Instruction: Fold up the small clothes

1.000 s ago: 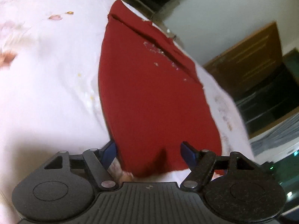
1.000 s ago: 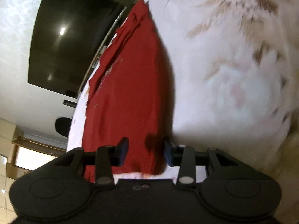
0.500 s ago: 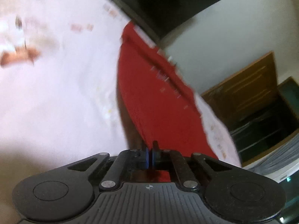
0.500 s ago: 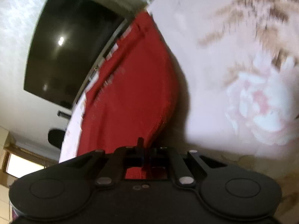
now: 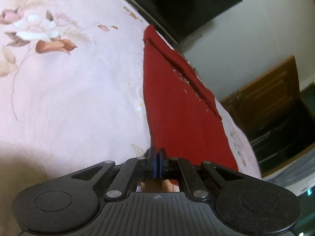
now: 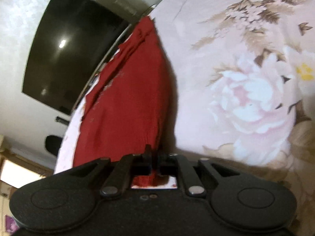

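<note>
1. Gripping the near left corner of the red garment (image 5: pixel 177 106), the left tool (image 5: pixel 157 158) has its blue pads pressed together, with the cloth's edge apparently caught between them.
2. Lying lengthwise away from both cameras, the red garment is spread on a floral bedsheet (image 5: pixel 69 98), its far end close to the bed's far edge, with a long fold or sleeve running along its far side.
3. Holding the opposite near corner, the right tool (image 6: pixel 154 157) is nearly closed on red fabric that bunches between its pads, yet its jaws are opening slightly at this moment.
4. Judging from that easing, the right corner could slip free as the hem is lifted, leaving one side behind and the fold skewed.
5. Pinching so near the very edge on the left is a further risk: a thin bite may pull out under the cloth's weight.
6. Dragging rather than lifting could also wrinkle the soft bedsheet and carry the garment nearer the bed's far edge, beyond which a dark television (image 6: pixel 65 59) hangs on the wall.
</note>
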The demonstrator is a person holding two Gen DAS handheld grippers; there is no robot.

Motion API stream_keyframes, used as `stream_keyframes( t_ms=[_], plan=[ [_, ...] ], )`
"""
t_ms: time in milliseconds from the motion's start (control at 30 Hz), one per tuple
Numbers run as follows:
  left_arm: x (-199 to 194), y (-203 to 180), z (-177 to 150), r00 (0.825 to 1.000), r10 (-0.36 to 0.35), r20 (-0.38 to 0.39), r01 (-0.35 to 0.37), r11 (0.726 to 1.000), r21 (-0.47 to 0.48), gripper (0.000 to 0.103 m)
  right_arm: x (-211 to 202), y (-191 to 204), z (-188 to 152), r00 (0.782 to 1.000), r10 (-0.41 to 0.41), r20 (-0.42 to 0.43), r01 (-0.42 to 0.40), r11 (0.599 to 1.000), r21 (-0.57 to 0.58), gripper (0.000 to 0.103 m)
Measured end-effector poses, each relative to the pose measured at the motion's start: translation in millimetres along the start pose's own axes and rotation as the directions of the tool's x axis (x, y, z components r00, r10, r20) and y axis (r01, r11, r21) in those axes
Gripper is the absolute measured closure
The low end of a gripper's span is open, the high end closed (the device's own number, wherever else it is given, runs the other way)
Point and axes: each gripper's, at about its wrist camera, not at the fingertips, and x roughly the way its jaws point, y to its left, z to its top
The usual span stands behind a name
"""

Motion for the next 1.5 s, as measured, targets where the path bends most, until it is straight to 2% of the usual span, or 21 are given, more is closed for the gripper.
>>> stream_keyframes(
  t_ms=[133,300,367,467,500,533,567,600,667,700,733,767,800,833,900,967,1033,1100,1167,1333,1500],
  plan=[
    [7.2,5.6,1.2,0.999,-0.047,-0.011,0.046,0.997,-0.066,0.087,3.5,-2.3,5.1,0.999,0.046,-0.022,-0.045,0.998,0.032,0.079],
    [31.7,-5.1,3.4,0.995,-0.096,-0.019,0.094,0.991,-0.095,0.068,4.6,-10.3,7.0,0.995,0.096,-0.023,-0.094,0.992,0.084,0.074],
    [38.2,-9.9,5.1,0.995,-0.099,-0.028,0.097,0.992,-0.084,0.066,5.7,-11.8,5.8,0.994,0.108,-0.023,-0.105,0.990,0.098,0.074],
    [47.2,-18.8,7.8,0.996,-0.075,-0.057,0.073,0.997,-0.032,0.066,7.4,-14.7,9.8,0.993,0.116,-0.035,-0.112,0.989,0.101,0.077],
    [46.6,-19.3,8.4,0.995,-0.071,-0.063,0.069,0.997,-0.019,0.071,11.0,-12.7,9.5,0.993,0.110,-0.042,-0.106,0.990,0.092,0.082],
    [49.2,-22.0,7.8,0.997,-0.050,-0.067,0.050,0.999,0.005,0.099,13.5,-11.1,9.8,0.993,0.104,-0.048,-0.100,0.992,0.080,0.087],
    [52.3,-21.5,7.5,0.996,-0.017,-0.082,0.019,1.000,0.017,0.101,16.3,-8.9,10.9,0.994,0.095,-0.055,-0.092,0.994,0.062,0.092],
    [52.3,-19.5,5.9,0.997,-0.016,-0.075,0.017,1.000,0.022,0.101,17.2,-7.0,8.9,0.995,0.079,-0.059,-0.077,0.996,0.042,0.098],
    [49.0,-20.7,3.1,0.999,-0.020,-0.036,0.021,0.999,0.025,0.101,17.5,-4.8,6.9,0.997,0.065,-0.041,-0.065,0.998,0.010,0.098],
    [42.8,-23.0,2.2,0.999,-0.043,-0.004,0.043,0.999,0.021,0.101,16.1,-2.8,5.9,0.998,0.060,-0.028,-0.060,0.998,-0.003,0.099],
    [31.3,-26.8,2.0,0.993,-0.111,0.046,0.111,0.994,0.013,0.101,10.9,2.2,4.8,0.998,0.055,-0.007,-0.056,0.998,-0.022,0.099],
    [18.9,-33.1,2.8,0.986,-0.144,0.085,0.142,0.989,0.028,0.101,4.9,6.9,4.8,0.997,0.073,0.015,-0.072,0.997,-0.039,0.099],
    [11.5,-37.9,3.9,0.984,-0.150,0.100,0.147,0.988,0.043,0.102,-5.7,15.4,4.7,0.994,0.100,0.039,-0.097,0.993,-0.067,0.099],
    [9.1,-37.9,4.6,0.982,-0.159,0.101,0.155,0.987,0.046,0.102,-14.0,23.0,5.0,0.992,0.113,0.054,-0.108,0.990,-0.095,0.099],
    [18.3,-29.7,4.4,0.992,-0.111,0.065,0.109,0.993,0.035,0.102,-24.3,32.4,6.1,0.992,0.107,0.074,-0.096,0.986,-0.136,0.099],
    [38.4,-11.9,-2.8,0.999,-0.048,0.006,0.048,0.999,0.008,0.101,-13.8,27.0,7.2,0.997,0.051,0.053,-0.043,0.989,-0.142,0.099],
    [42.6,-9.5,-2.2,0.999,-0.050,0.013,0.050,0.999,-0.007,0.101,9.9,11.0,5.8,0.999,-0.035,-0.011,0.033,0.992,-0.121,0.099],
    [35.9,-17.3,1.5,0.997,-0.065,0.034,0.064,0.998,0.011,0.101,13.7,4.1,5.5,1.000,-0.012,-0.012,0.011,0.997,-0.079,0.099],
    [24.1,-23.6,7.3,0.992,-0.101,0.071,0.101,0.995,0.005,0.101,4.9,15.4,8.6,1.000,-0.003,0.017,0.005,0.993,-0.116,0.099],
    [13.1,-58.7,54.5,0.972,-0.176,0.157,0.162,0.982,0.095,0.101,-20.8,70.3,37.7,0.991,0.060,0.119,-0.023,0.956,-0.292,0.099],
    [30.9,-95.5,121.0,0.955,-0.209,0.211,0.168,0.966,0.196,0.101,-18.7,133.6,88.1,0.968,0.085,0.234,0.035,0.885,-0.465,0.099]
  ],
)
